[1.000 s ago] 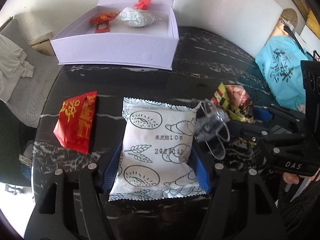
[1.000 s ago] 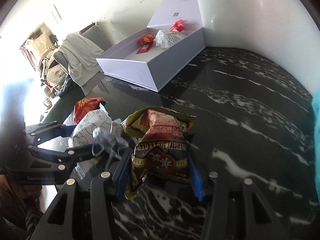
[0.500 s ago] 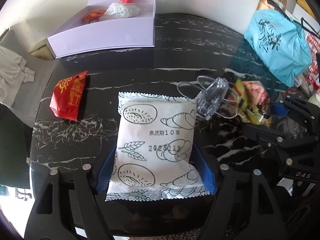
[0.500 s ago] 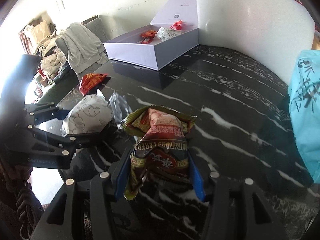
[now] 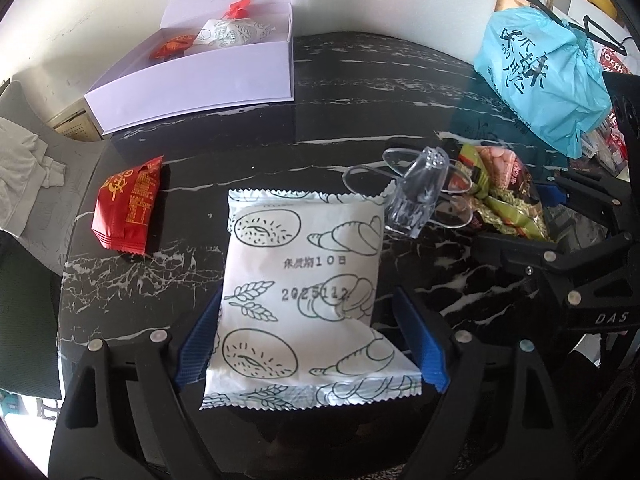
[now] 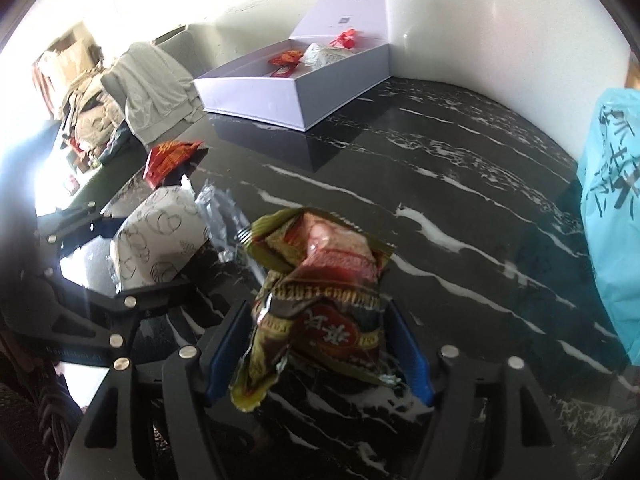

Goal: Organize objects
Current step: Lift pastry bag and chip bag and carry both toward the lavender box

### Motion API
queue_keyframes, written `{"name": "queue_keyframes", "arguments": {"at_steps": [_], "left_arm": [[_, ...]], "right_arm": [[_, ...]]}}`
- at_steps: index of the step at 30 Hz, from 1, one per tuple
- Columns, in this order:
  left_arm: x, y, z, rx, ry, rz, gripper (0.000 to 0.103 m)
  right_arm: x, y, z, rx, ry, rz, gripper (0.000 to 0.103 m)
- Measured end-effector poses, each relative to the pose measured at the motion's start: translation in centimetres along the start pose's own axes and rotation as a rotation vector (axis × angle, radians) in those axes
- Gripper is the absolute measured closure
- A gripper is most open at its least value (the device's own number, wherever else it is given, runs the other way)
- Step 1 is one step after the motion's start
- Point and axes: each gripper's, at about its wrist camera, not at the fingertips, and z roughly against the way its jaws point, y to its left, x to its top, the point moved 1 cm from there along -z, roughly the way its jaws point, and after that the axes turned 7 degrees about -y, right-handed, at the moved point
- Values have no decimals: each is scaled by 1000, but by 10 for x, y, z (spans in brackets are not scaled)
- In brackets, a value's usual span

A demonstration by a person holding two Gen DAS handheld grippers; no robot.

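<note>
bread packet (image 5: 304, 292) lies between wrapper (image 5: 128, 204) and, seemingly, cup (image 5: 420, 196).

My white pastry packet (image 5: 304, 296) lies flat on the black table (image 5: 360, 120); the crumpled green-red snack bag (image 6: 324, 300) beside it, a red packet (image 5: 128, 204) further left.

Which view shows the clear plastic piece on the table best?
The left wrist view. There the clear plastic piece lies in the open between the white bread packet and the green-and-red snack packet, its outline plain. In the right wrist view it is only a crumpled-looking glint, partly hidden behind the two packets.
</note>
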Motion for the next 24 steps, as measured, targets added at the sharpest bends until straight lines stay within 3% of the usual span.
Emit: {"name": "queue_keyframes", "arguments": {"at_steps": [4, 8, 10, 17, 24], "left_arm": [[0, 0, 1, 2, -10, 6, 27], [0, 4, 4, 19, -20, 35, 43], [0, 6, 5, 20, -21, 57, 45], [-3, 1, 10, -16, -7, 136, 47], [3, -13, 18, 10, -12, 132, 47]], "right_arm": [[0, 0, 0, -44, 22, 21, 35], [-7, 4, 4, -61, 16, 46, 51], [-9, 5, 6, -61, 8, 62, 53], [-15, -4, 17, -20, -25, 59, 59], [-19, -16, 29, 13, -73, 36, 59]]}}
